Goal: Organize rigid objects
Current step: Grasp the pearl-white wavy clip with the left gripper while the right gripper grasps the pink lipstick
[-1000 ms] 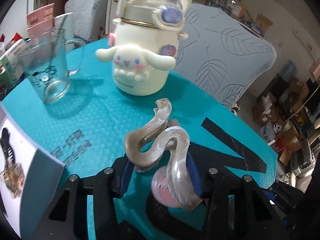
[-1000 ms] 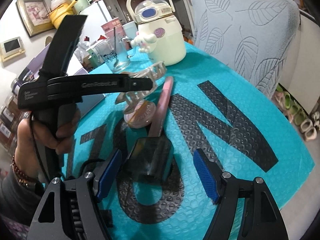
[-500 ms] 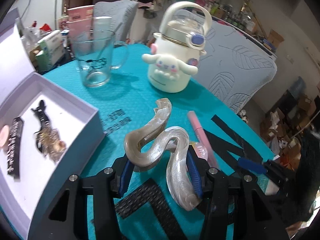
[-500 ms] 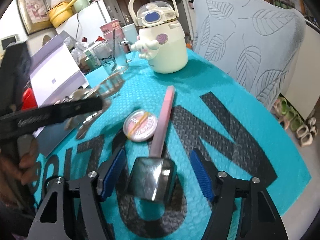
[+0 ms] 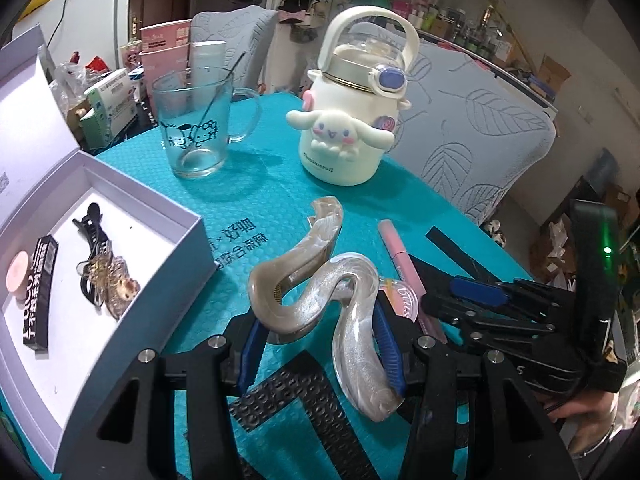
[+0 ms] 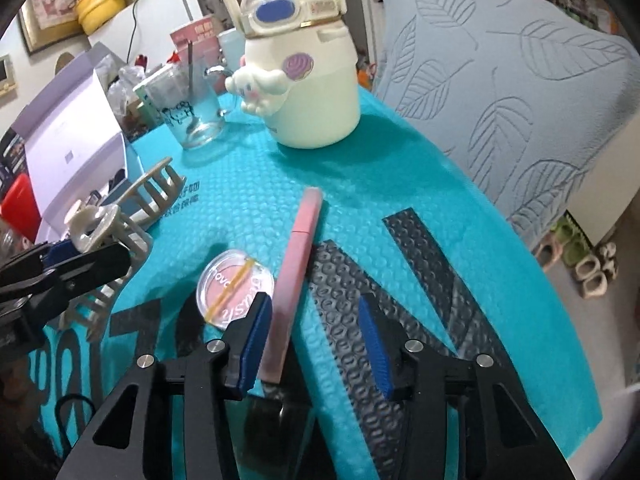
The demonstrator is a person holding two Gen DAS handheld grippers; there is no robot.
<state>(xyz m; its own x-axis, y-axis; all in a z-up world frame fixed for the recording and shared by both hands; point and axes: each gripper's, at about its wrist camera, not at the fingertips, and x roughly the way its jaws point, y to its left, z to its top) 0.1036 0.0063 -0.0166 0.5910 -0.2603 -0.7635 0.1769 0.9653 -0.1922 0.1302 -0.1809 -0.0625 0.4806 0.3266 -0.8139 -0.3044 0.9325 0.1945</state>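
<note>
Pearly hair claw [image 5: 320, 304] stays clamped in the left gripper [image 5: 320, 350], now nearer the open box [image 5: 132, 304], while the right gripper [image 6: 316, 344] fingers are closing astride the pink pen [image 6: 296, 276], off the dark block.

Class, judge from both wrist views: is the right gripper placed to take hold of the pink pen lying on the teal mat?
Probably yes. The right gripper is closing with the near end of the pink pen between its jaws, and nothing covers it; the round compact merely lies alongside.
</note>
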